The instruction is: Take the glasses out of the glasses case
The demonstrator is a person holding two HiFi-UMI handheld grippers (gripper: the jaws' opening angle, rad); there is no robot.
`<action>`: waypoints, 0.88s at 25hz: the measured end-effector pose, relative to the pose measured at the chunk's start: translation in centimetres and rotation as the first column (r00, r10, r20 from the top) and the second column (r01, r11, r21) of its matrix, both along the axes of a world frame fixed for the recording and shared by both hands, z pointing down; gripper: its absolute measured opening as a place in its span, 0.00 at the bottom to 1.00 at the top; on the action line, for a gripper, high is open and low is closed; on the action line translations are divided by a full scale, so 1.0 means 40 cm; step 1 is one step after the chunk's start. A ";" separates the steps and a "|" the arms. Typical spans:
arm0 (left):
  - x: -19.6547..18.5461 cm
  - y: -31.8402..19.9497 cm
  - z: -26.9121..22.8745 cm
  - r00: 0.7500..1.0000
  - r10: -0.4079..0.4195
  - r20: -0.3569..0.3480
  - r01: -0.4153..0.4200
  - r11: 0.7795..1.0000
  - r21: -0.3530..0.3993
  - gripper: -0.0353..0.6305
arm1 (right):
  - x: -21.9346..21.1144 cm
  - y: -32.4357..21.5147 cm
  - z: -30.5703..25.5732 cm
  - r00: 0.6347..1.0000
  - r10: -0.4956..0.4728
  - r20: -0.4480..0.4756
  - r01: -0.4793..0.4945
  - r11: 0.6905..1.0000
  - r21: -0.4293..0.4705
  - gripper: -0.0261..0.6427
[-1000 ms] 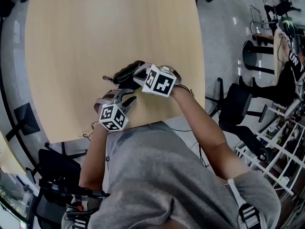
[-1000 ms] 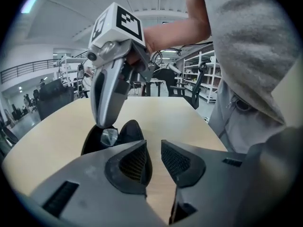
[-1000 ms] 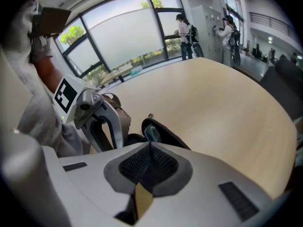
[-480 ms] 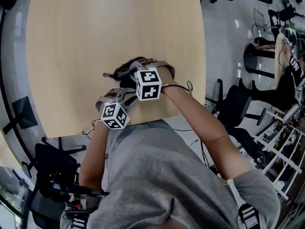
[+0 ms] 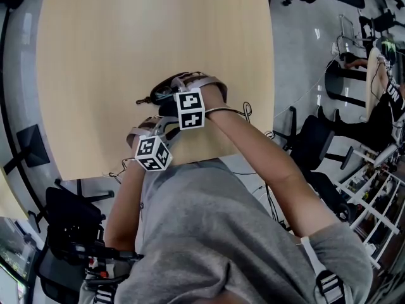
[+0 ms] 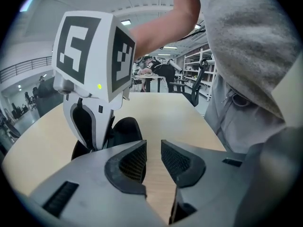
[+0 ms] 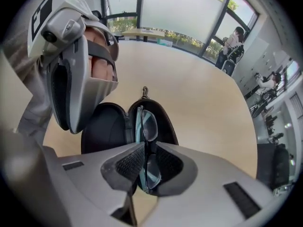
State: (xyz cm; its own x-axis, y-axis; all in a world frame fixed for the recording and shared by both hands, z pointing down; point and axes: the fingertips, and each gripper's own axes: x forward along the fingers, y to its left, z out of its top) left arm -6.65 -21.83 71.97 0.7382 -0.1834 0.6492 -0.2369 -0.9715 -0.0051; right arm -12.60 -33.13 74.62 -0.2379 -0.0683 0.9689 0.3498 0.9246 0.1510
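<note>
Black case (image 7: pixel 102 126) | right gripper (image 7: pixel 146 163) points down, jaws just opening round glasses (image 7: pixel 148 126), apparently loose | left gripper (image 6: pixel 153 157) ajar

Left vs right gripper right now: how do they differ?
The left gripper has nothing between its jaws. The right gripper has the glasses between its jaws, which have just been opening. Left slants toward the case, while right points steeply down over it. Both have jaws apart.

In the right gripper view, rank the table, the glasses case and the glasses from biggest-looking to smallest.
Largest: table.
Next: glasses case, lying open.
Smallest: glasses, standing inside the case, so nearness hardly skews the comparison.
</note>
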 end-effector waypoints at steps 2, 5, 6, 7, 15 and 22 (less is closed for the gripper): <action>-0.004 0.003 0.001 1.000 -0.003 0.009 0.003 1.000 -0.003 0.19 | -0.003 0.002 -0.001 1.000 -0.018 0.002 0.018 1.000 0.013 0.12; -0.017 0.005 -0.003 1.000 -0.013 0.025 0.013 1.000 -0.003 0.19 | -0.009 0.008 -0.017 1.000 -0.015 0.023 0.015 1.000 0.017 0.10; -0.023 0.004 -0.004 0.999 -0.018 0.028 0.018 1.000 -0.003 0.19 | -0.011 0.008 -0.023 0.999 -0.010 0.033 0.009 1.000 0.016 0.10; -0.030 0.002 -0.003 0.999 -0.023 0.031 0.023 1.000 -0.003 0.19 | -0.013 0.008 -0.028 0.999 -0.003 0.044 0.002 1.000 0.016 0.10; -0.092 -0.009 -0.010 0.996 -0.078 0.048 0.078 0.997 -0.007 0.19 | 0.001 -0.001 -0.094 0.989 0.085 0.123 -0.088 0.996 0.017 0.09; -0.118 -0.031 -0.054 0.980 -0.193 -0.041 0.191 0.980 -0.050 0.19 | 0.046 -0.021 -0.168 0.968 0.163 0.189 -0.174 0.984 0.040 0.10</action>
